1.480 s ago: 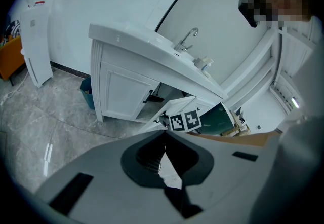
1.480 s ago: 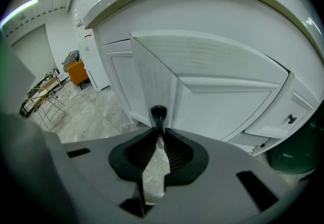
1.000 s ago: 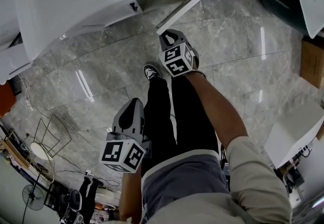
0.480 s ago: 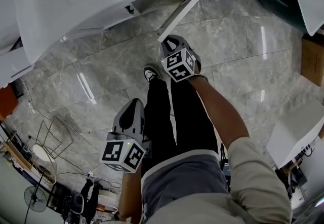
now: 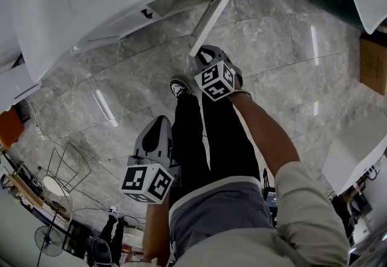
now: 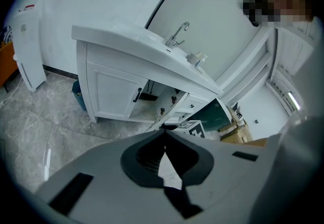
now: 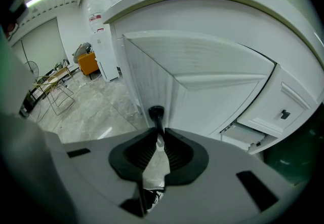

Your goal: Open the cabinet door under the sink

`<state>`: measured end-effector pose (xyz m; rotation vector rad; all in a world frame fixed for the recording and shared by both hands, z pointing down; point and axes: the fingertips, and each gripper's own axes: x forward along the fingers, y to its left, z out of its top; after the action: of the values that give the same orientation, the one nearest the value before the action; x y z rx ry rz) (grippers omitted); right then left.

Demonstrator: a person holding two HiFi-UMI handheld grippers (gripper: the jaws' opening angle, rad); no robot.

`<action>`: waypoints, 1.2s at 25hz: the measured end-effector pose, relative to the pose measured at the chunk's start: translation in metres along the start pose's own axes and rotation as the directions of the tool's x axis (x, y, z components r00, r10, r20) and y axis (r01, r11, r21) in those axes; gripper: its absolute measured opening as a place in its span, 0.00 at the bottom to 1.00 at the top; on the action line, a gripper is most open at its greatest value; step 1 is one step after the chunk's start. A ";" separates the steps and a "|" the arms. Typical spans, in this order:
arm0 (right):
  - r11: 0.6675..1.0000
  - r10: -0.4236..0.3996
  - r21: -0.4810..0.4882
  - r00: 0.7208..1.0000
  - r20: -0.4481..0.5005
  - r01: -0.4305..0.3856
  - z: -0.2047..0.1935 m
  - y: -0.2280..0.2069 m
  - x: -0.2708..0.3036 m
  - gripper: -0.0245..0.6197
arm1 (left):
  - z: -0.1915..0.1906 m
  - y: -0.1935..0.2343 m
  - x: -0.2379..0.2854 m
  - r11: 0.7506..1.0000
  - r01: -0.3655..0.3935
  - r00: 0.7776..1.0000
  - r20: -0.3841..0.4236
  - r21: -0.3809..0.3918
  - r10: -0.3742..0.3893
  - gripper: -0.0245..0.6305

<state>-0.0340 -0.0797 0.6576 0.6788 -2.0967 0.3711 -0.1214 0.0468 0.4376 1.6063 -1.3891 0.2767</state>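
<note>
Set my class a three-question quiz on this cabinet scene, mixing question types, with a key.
1. True or false: the left gripper grips the cabinet door.
2. What is the right gripper shut on? A. a tap B. the door's black handle C. a drawer knob
3. Fill in: the cabinet door stands ____ (open/closed).

Key: 1 false, its jaws are together on nothing; 2 B; 3 open.
</note>
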 end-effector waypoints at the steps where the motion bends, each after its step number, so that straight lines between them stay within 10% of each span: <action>1: 1.000 -0.001 0.001 1.000 0.000 0.001 -0.002 -0.001 -0.001 0.12 | 0.000 -0.001 0.001 1.000 0.003 1.000 0.000 0.002 -0.003 0.04; 30: 0.999 -0.004 0.033 0.998 -0.069 0.006 -0.055 -0.026 -0.035 0.12 | 0.012 -0.028 0.023 0.994 0.029 0.999 -0.039 0.107 -0.025 0.04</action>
<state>0.0341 -0.0622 0.6610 0.6814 -2.0273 0.4220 -0.0952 0.0199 0.4331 1.6981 -1.3425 0.3697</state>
